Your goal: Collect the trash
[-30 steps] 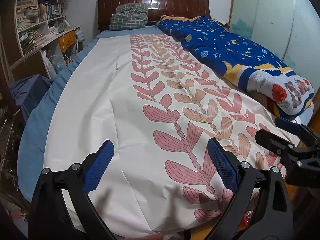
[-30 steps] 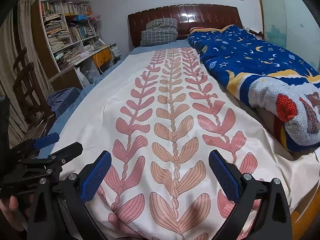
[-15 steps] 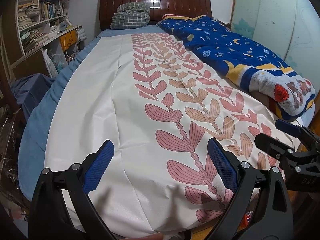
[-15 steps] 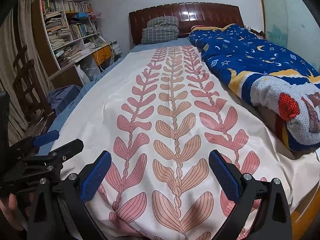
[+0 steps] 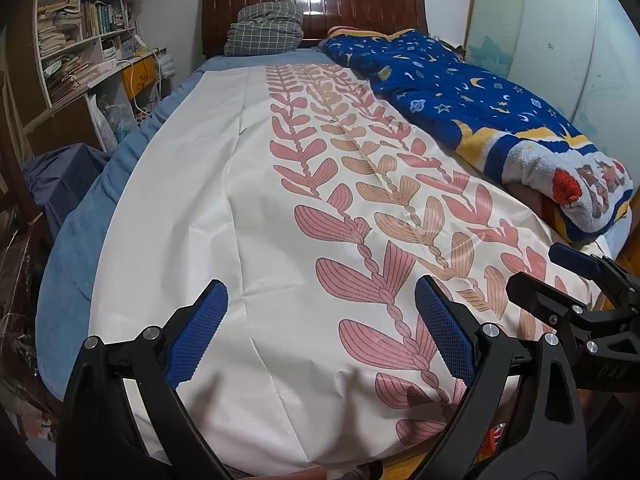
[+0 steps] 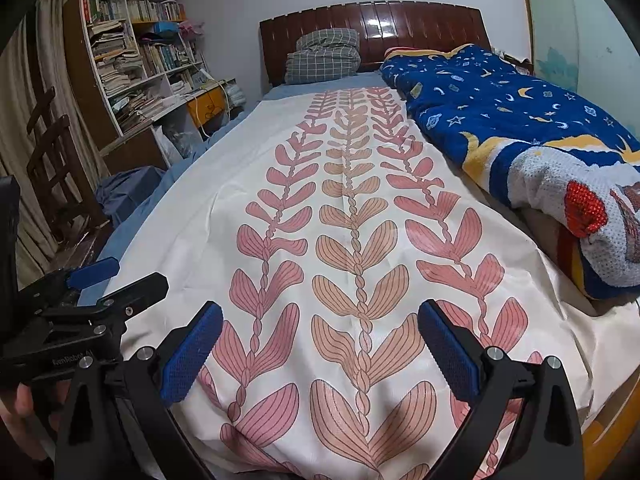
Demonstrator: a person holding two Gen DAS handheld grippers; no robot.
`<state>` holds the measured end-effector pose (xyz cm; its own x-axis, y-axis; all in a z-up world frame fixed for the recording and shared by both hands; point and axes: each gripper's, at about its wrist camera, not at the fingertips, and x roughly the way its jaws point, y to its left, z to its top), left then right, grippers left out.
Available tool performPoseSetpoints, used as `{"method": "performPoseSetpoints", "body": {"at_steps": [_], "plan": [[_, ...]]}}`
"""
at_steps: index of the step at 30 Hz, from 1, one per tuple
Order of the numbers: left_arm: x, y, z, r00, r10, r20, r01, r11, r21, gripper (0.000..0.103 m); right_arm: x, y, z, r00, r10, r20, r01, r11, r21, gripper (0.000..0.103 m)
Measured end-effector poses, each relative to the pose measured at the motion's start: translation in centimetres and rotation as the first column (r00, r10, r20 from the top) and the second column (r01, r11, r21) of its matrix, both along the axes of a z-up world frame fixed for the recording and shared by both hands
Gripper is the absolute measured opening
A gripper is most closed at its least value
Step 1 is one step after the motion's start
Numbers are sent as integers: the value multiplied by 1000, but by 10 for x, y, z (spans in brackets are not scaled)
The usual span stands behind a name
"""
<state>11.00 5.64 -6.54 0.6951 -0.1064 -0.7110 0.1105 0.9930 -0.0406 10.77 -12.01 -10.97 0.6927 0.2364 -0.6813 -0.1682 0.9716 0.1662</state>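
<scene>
Left gripper [image 5: 320,316] and right gripper [image 6: 320,340] both hover over the leaf-print cover [image 5: 280,200] at the bed's foot, jaws spread wide, gripping nothing; trash isn't clearly visible, perhaps off-frame.

A wooden bed with a glossy dark red-brown slatted headboard [image 6: 372,24] carries a pale blue sheet [image 5: 68,240]. Spread over it lies a cream cloth printed with pink and tan leaf vines [image 6: 352,240]. A rolled blue star-and-moon quilt [image 6: 520,120] lies along one side, and grey checked pillows [image 5: 266,28] are stacked against the headboard.
</scene>
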Motion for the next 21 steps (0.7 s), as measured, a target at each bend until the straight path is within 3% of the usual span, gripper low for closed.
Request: {"method": "performPoseSetpoints", "body": {"at_steps": [11,21], "plan": [[-2,4,1,1000,14,25,-14,1000,-15,94,3,1,-3,1000,2,-11,-2,1000,1,96],[4,5,-3,1000,19,-14,-20,1000,-25,94,6,2,-6,1000,2,-15,-2,1000,3,96]]}}
